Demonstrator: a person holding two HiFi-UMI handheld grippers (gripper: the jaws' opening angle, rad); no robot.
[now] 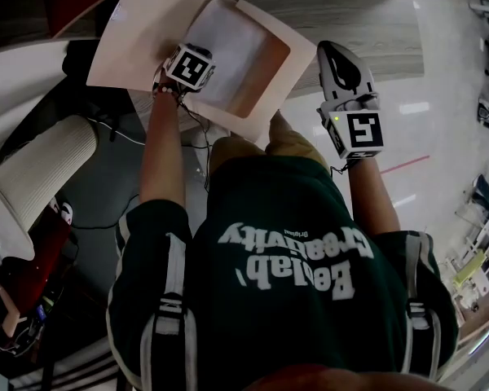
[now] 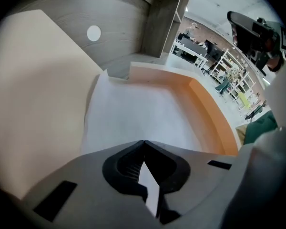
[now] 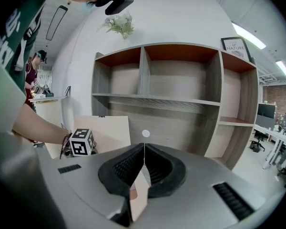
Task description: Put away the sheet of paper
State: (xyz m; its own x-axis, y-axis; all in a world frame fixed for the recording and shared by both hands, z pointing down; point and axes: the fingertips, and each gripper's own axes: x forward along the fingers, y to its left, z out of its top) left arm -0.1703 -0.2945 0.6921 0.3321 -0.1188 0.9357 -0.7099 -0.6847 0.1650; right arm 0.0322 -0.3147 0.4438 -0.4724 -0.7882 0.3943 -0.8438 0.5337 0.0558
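A white sheet of paper (image 1: 228, 47) lies inside an open beige folder (image 1: 138, 31) with an orange inner side. My left gripper (image 1: 191, 63) sits over the sheet's left part. In the left gripper view the sheet (image 2: 143, 113) spreads out from the shut tips of the left gripper (image 2: 144, 141) into the folder (image 2: 207, 109); its near edge is hidden behind the jaws. My right gripper (image 1: 332, 49) is held apart to the right, shut with nothing in it. The right gripper (image 3: 144, 144) faces the folder (image 3: 105, 130).
A wood-grain shelf unit (image 3: 181, 94) with several open compartments stands behind the folder. A white ribbed chair (image 1: 41, 165) and cables are at the left on the dark floor. Desks and racks (image 2: 214, 56) stand far off in the room.
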